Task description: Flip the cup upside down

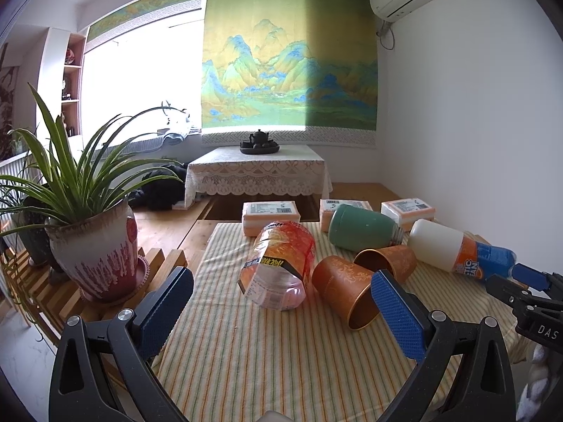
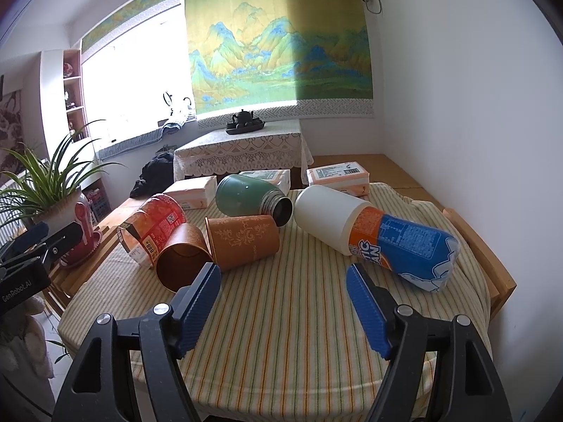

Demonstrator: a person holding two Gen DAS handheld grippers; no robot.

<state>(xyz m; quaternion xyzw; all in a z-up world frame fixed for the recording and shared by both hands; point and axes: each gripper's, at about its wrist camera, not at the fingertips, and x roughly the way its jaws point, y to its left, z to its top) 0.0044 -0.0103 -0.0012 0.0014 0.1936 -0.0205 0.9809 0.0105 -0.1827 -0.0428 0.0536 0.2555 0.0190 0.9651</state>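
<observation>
Two orange patterned cups lie on their sides on the striped cloth. The near cup (image 1: 343, 290) (image 2: 183, 258) has its open mouth toward me. The far cup (image 1: 388, 260) (image 2: 242, 242) lies just behind it. My left gripper (image 1: 281, 299) is open and empty; its right finger (image 1: 397, 313) is close beside the near cup's rim. My right gripper (image 2: 283, 281) is open and empty over bare cloth, in front of the cups. It also shows at the right edge of the left wrist view (image 1: 527, 281).
A red-labelled plastic bottle (image 1: 278, 263), a green flask (image 1: 362, 227) and a white-and-blue bottle (image 2: 380, 235) lie on the cloth (image 2: 281, 334). Tissue packs (image 1: 271, 216) line the far edge. A potted plant (image 1: 95, 246) stands at the left on a slatted rack.
</observation>
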